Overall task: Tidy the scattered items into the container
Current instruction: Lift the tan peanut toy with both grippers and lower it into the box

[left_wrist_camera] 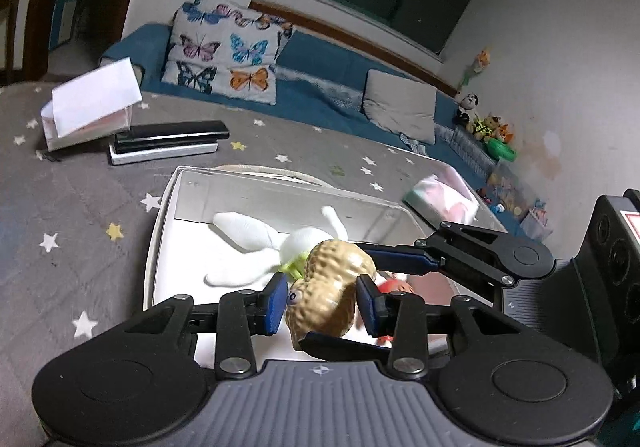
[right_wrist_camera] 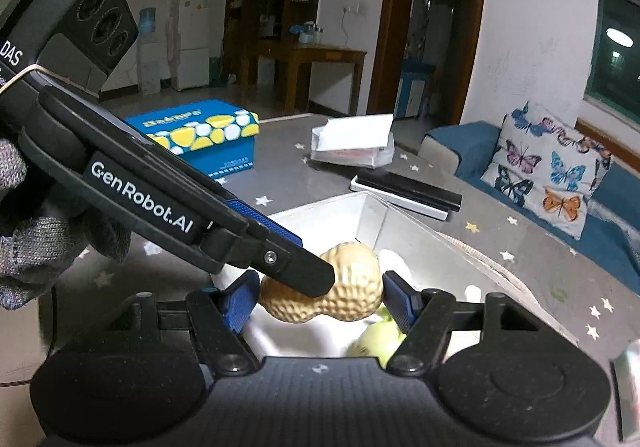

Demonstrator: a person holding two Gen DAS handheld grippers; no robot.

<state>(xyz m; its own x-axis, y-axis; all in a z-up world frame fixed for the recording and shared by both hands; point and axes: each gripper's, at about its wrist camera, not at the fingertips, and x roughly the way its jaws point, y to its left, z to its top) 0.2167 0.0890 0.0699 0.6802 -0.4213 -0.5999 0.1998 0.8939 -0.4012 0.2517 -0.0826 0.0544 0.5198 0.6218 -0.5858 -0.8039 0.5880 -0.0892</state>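
Nearest the left wrist camera, the left gripper [left_wrist_camera: 322, 301] closes its blue pads on the two sides of a tan peanut-shaped toy [left_wrist_camera: 330, 287], which has a small eye at its 8 o'clock side. The right gripper [left_wrist_camera: 340, 299] reaches in from 3 o'clock, one black finger crossing under the peanut and the other running behind it.

In the right wrist view the right gripper [right_wrist_camera: 316, 301] also straddles the peanut-shaped toy [right_wrist_camera: 352, 295]. Its blue pad at 3 o'clock meets the shell; whether the pad at 9 o'clock touches cannot be told, so its hold is uncertain. The left gripper [right_wrist_camera: 256, 243], marked GenRobot.AI, slants in from 10 o'clock, its black fingertip lying across the peanut. A gloved hand [right_wrist_camera: 36, 231] grips it at 9 o'clock.

The peanut hangs above a clear container [left_wrist_camera: 168, 207] with white lining, not resting on the floor of it. Inside lies a white plush toy [left_wrist_camera: 260, 243] with long limbs and a green patch; something red shows at 3 o'clock of the peanut, too hidden to name.

Farther at 11 o'clock on the grey star-printed cloth [left_wrist_camera: 80, 207] lie stacked black and white remotes [left_wrist_camera: 168, 141] and a white-lidded box [left_wrist_camera: 92, 107]. A blue and yellow carton [right_wrist_camera: 208, 135] sits beyond. A butterfly cushion [left_wrist_camera: 228, 55] leans on the blue sofa.
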